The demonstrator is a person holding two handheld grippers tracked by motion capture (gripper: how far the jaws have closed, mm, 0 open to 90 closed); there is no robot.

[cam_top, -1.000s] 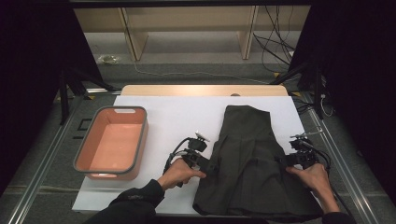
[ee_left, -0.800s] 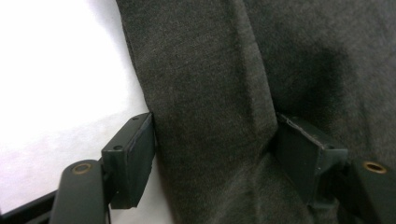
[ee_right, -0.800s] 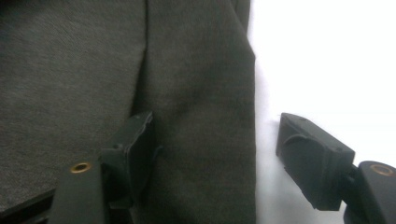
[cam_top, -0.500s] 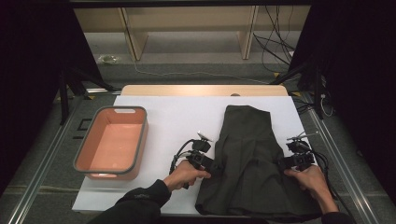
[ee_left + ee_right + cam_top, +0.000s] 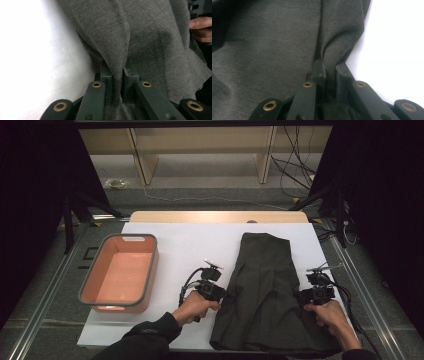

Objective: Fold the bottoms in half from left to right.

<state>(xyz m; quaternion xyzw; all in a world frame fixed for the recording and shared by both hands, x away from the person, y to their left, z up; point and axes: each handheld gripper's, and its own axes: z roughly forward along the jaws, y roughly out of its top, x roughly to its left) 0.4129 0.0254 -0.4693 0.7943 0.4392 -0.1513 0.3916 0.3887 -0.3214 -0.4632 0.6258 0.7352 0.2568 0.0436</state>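
High view: both grippers have just been closing on the dark grey garment (image 5: 270, 295) – left gripper (image 5: 222, 294) on one edge, right gripper (image 5: 304, 296) on the other. Left gripper view: fabric fold pinched. Right gripper view: same – ready to lift or fold.

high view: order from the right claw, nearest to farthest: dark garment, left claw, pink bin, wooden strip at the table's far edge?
From the right claw:
1. Dark garment: in its grip, at the garment's right edge.
2. Left claw: across the garment, shut on its left edge.
3. Wooden strip: along the table's far edge.
4. Pink bin: far left of the table.
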